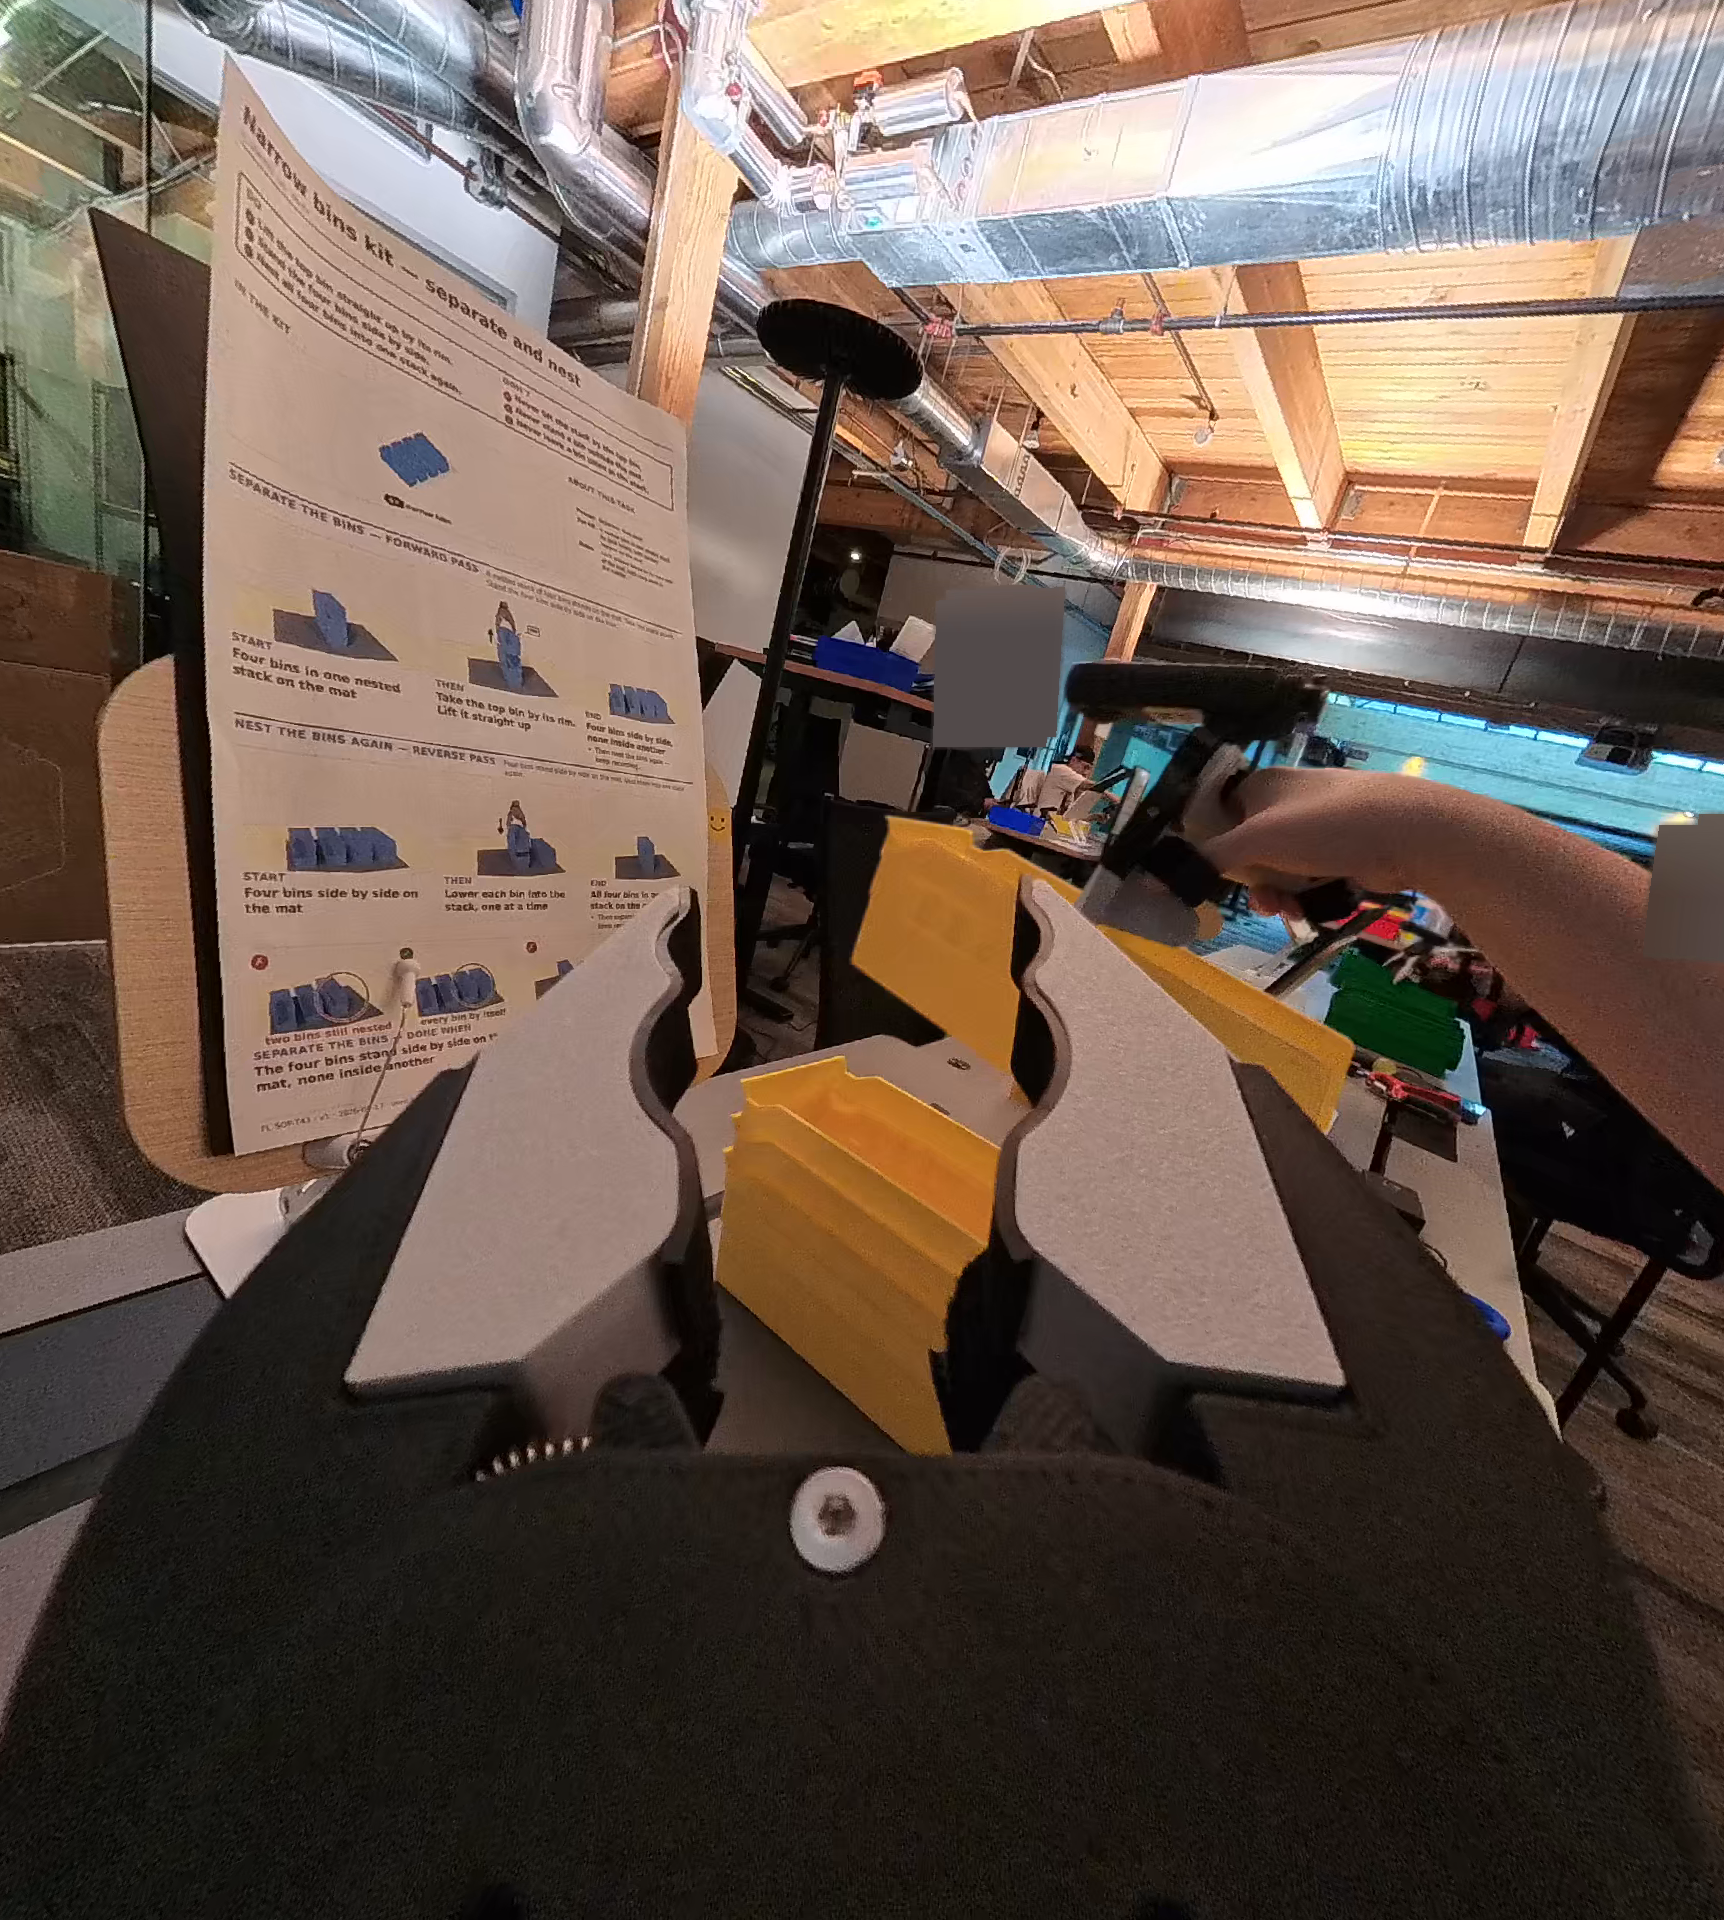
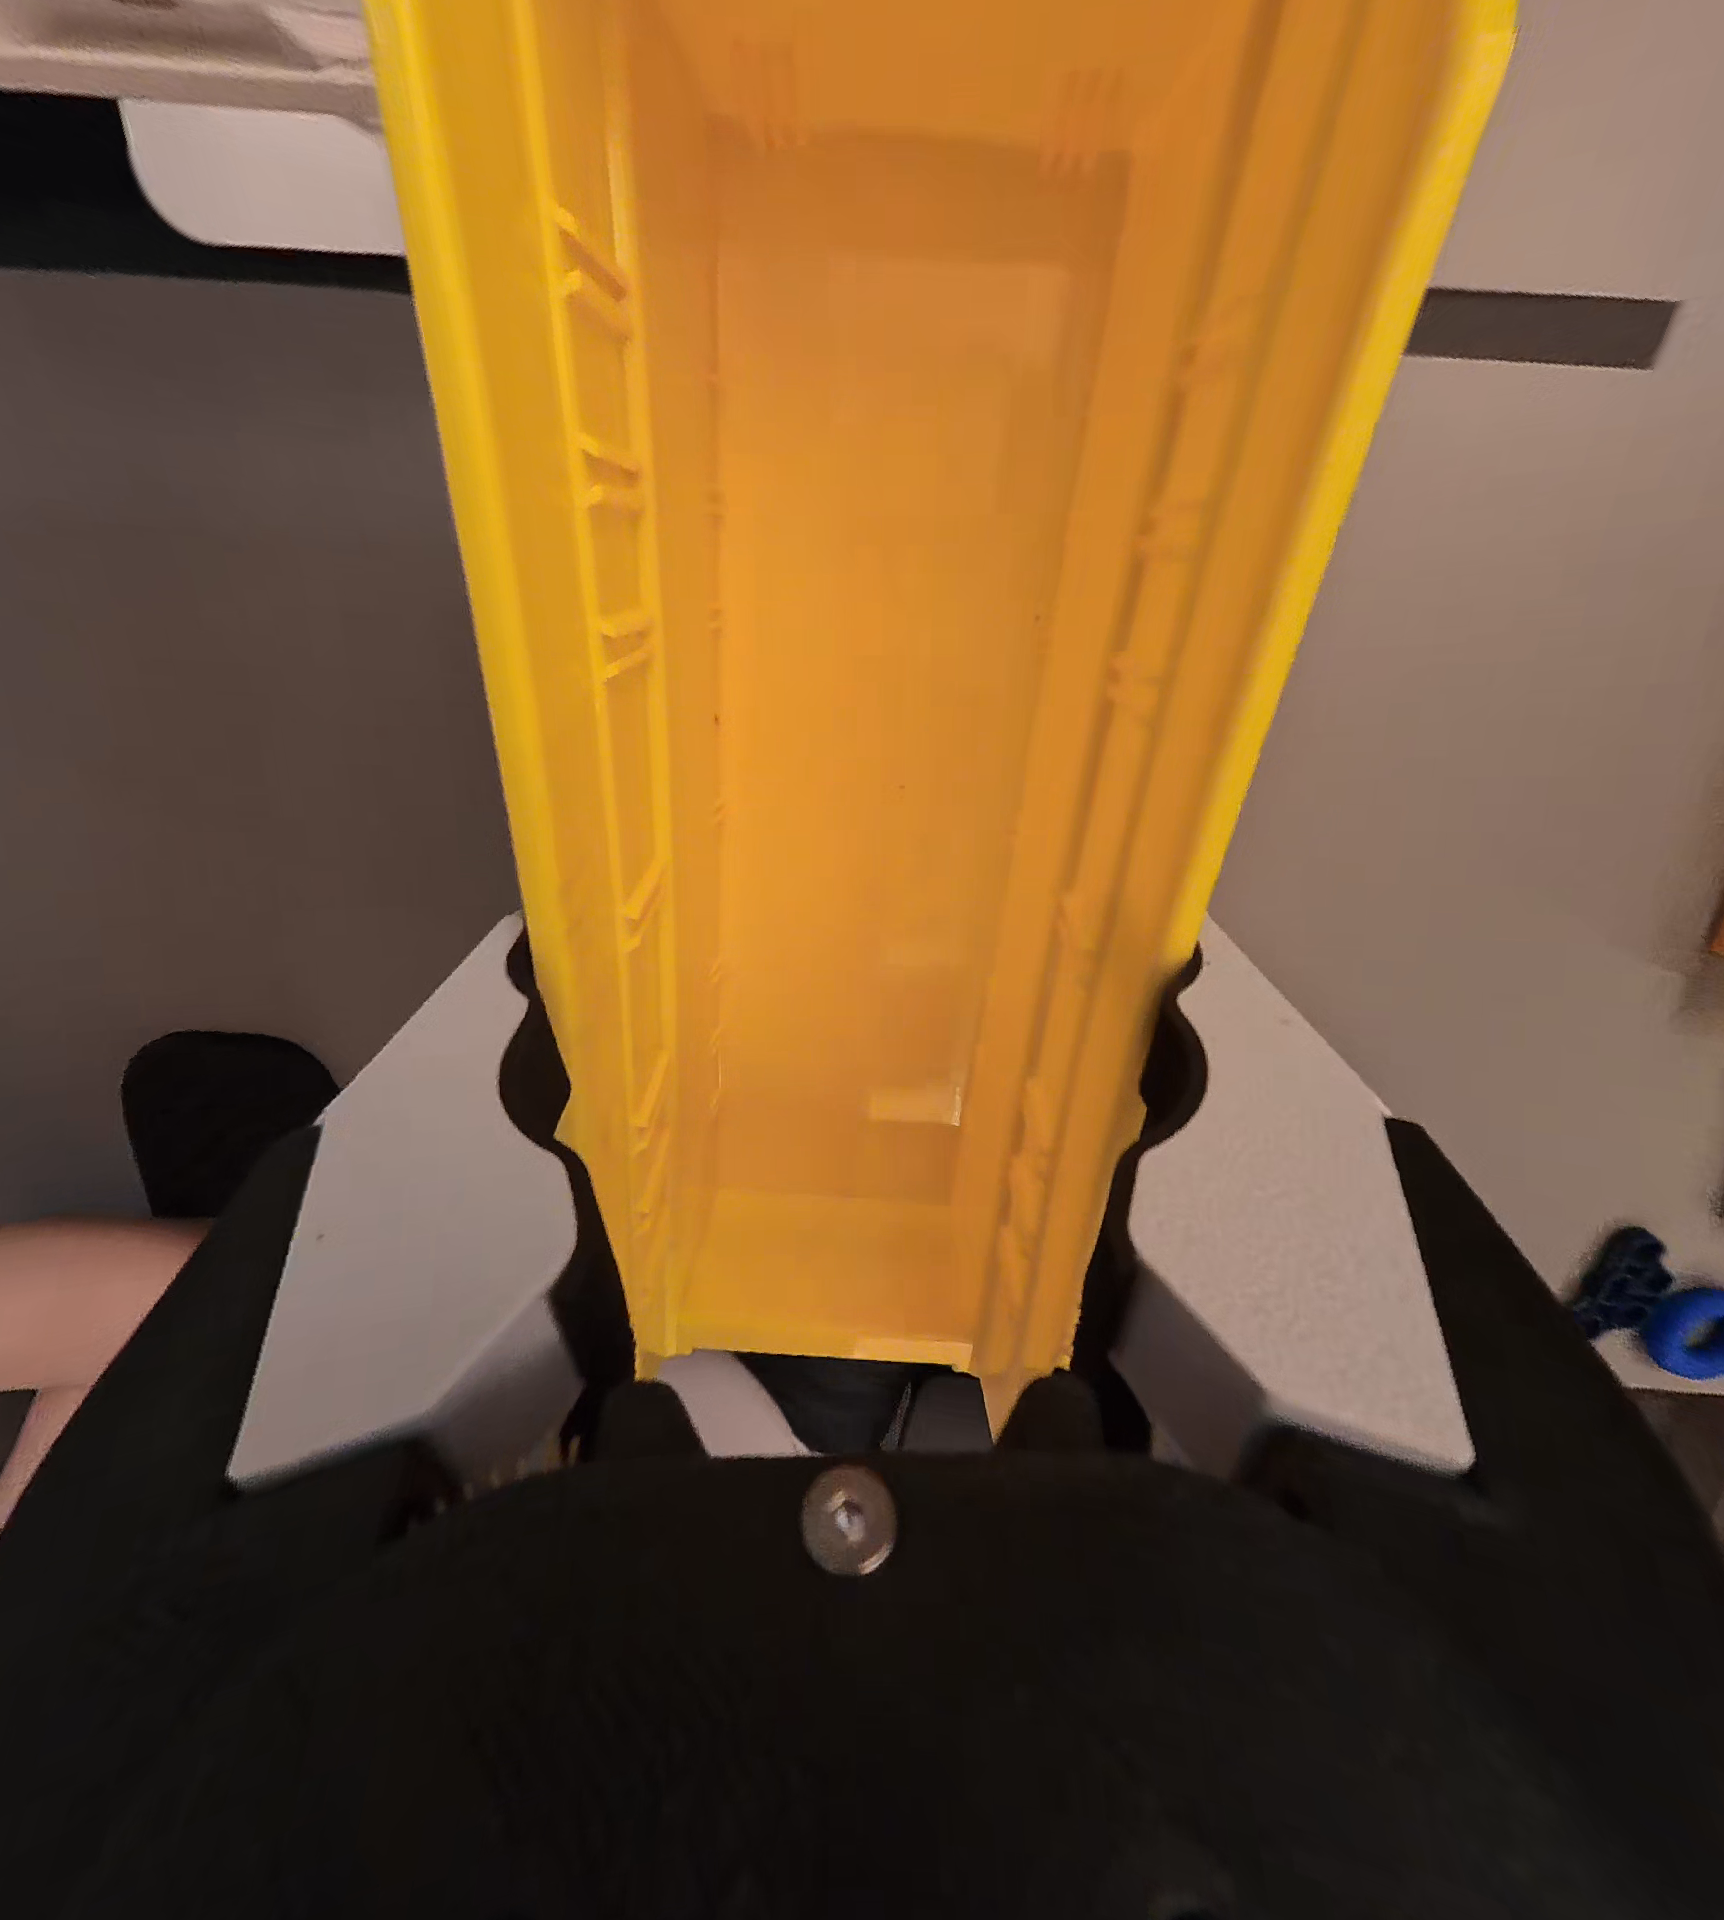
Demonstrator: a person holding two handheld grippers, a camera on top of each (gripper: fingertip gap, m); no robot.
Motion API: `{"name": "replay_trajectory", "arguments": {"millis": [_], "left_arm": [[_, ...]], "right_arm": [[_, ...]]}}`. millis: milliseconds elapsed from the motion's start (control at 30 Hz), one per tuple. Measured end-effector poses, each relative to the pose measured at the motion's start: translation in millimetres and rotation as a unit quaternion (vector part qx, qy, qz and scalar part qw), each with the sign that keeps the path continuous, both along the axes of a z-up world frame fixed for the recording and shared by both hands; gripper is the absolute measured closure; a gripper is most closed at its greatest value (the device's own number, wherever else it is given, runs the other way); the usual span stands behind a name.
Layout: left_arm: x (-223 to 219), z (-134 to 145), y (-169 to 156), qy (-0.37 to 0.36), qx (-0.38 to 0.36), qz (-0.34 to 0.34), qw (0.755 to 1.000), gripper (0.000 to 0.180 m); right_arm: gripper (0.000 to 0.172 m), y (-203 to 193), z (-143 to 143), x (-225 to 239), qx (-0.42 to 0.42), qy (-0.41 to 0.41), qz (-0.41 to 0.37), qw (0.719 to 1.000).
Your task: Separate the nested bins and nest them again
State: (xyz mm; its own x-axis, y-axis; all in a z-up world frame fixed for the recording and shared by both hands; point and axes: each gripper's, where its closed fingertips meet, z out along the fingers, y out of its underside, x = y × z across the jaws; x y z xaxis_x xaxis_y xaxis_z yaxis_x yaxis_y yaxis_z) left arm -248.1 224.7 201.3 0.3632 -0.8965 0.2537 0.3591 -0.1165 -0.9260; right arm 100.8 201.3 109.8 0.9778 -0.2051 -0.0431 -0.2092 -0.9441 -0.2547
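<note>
Your left tongs (image 1: 853,935) stand spread above the nested stack of narrow yellow plastic bins (image 1: 837,1226) on the grey tabletop (image 1: 899,1070); your right tongs (image 2: 853,997) pinch a lifted long yellow plastic bin (image 2: 920,623) by both side walls.

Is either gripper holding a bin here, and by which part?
The right gripper holds a lifted yellow bin across its two long side walls at one end. The left gripper is open, holding nothing; the stack sits beyond its jaws.

A printed instruction sheet (image 1: 442,665) stands propped behind the counter (image 1: 58,1309); a black floor lamp (image 1: 837,353) rises beside it, silver ducts (image 1: 1357,177) overhead
</note>
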Motion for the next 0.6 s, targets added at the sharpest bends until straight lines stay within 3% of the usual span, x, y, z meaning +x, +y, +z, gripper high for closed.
{"name": "replay_trajectory", "arguments": {"millis": [167,367,433,500,600], "left_arm": [[2.1,-2.9,5.1,0.012,-0.002,0.016,1.0,0.121],[7.8,-21.6,27.6,0.09,-0.002,0.121,0.989,0.116],[-1.3,-30.6,46.8,0.126,-0.013,0.219,0.967,0.097],[-9.1,-36.0,58.2,0.165,-0.003,0.301,0.939,0.092],[-12.0,-40.8,65.8,0.201,0.007,0.367,0.908,0.083]], "right_arm": [[0.056,-23.0,-3.7,49.2,-0.002,-0.015,-0.034,0.999],[0.056,-38.3,-55.0,90.9,-0.014,-0.008,-0.059,0.998],[0.056,-39.9,-80.5,100.3,-0.021,0.001,-0.064,0.998],[0.056,-39.8,-106.9,109.2,-0.027,0.005,-0.065,0.997],[0.056,-38.9,-144.9,120.7,-0.036,0.005,-0.064,0.997]]}}
